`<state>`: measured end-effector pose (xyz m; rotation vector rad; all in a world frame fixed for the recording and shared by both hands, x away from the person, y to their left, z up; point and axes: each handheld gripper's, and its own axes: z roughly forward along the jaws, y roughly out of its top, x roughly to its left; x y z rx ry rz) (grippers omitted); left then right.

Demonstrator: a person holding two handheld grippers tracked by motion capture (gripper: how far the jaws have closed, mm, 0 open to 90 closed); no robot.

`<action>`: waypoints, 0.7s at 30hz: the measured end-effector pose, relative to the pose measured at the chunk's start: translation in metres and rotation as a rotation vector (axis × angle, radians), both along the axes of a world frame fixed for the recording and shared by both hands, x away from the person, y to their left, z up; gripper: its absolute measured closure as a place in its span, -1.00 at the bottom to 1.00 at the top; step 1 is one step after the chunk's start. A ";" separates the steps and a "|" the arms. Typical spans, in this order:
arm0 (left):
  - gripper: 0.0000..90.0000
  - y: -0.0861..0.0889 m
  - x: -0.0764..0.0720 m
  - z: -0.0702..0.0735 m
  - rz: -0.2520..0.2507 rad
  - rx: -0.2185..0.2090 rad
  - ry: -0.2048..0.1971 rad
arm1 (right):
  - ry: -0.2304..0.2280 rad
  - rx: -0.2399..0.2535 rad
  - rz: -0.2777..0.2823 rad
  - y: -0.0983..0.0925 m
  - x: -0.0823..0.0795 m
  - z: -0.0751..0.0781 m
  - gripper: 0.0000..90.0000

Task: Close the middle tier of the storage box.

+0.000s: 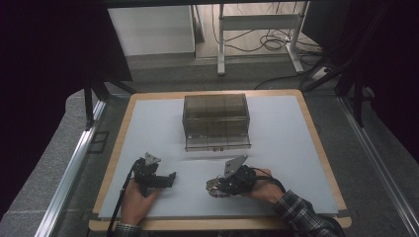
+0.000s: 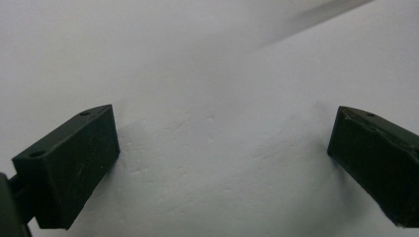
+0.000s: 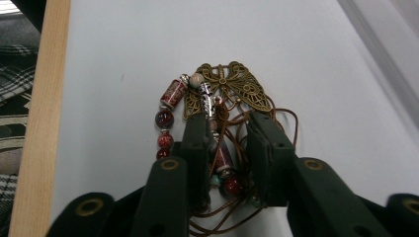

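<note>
Black jaws of the right gripper rise at the bottom of the right gripper view, drawn in around a necklace that lies heaped on the table near its front edge; cord and beads sit between the pads, which look to be pinching the bundle, though how firmly I cannot tell. Going from big to small: the table carries a smoky clear box well beyond both hands, lid down, and that is likely where the jewellery belongs. In the high view the right gripper rests low on the board with the necklace under its tip, while the left gripper lies well apart to the left, its jaws spread wide over bare white surface with nothing between them. The necklace itself is a brass butterfly at the far end, red and silver beads curving down one side, and thin brown cord looping loose on the other. To do this pick well, I judge the grip should gather the cord and the bead strand together rather than a single loop, since a lone strand would slide through. Lift slowly and straight up so the heavy butterfly hangs below without swinging, and watch the loose loops by the right jaw, which could snag on it. The free left gripper could go to the box lid.
</note>
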<state>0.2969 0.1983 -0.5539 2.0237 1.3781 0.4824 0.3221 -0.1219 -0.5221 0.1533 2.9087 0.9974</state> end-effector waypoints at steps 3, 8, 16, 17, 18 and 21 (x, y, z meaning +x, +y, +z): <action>-1.00 0.000 0.000 0.000 0.000 0.000 0.000 | 0.015 0.003 -0.005 0.000 0.001 0.000 0.68; -1.00 0.000 0.000 0.000 0.000 0.000 0.000 | 0.031 -0.007 -0.018 0.000 0.003 0.001 0.81; -1.00 0.000 0.000 0.000 0.000 0.000 0.000 | 0.009 -0.010 -0.023 0.001 0.001 0.004 0.82; -1.00 0.000 0.000 0.000 0.000 0.000 0.000 | 0.007 -0.002 -0.025 0.001 0.001 0.005 0.82; -1.00 0.000 0.000 0.000 0.000 0.000 0.000 | 0.005 0.006 -0.026 0.000 0.001 0.007 0.82; -1.00 0.000 0.000 0.000 0.000 0.000 0.000 | 0.002 0.021 -0.033 -0.001 0.001 0.010 0.82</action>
